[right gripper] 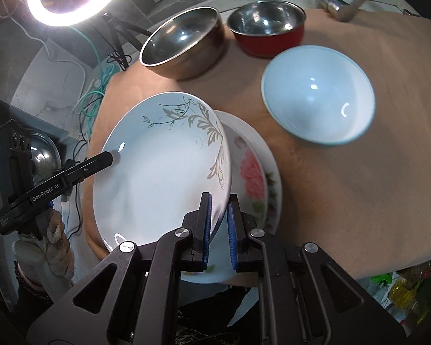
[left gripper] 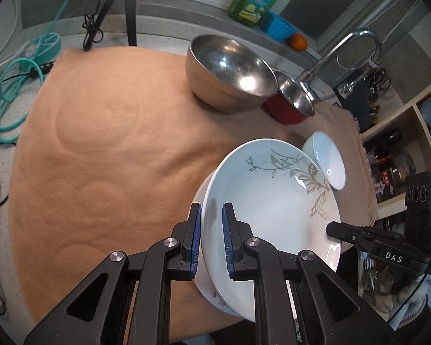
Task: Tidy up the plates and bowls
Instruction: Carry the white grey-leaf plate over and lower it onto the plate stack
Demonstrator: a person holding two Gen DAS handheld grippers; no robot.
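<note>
Tilting over the peach cloth [left gripper: 106,149], the white round ceramic plate with a grey leaf pattern [left gripper: 270,201] sat with its face up and its patterned rim toward the bowls, above a pink-flowered white plate [right gripper: 255,178] lying on the worktop. The left tool [left gripper: 211,241] was clamped on its left rim, the right tool [right gripper: 219,230] on the opposite rim. Bare cloth lay open to the left; the large steel bowl [left gripper: 230,72], red-sided steel bowl [left gripper: 293,103] and white ceramic bowl [right gripper: 319,95] stood beyond.
</note>
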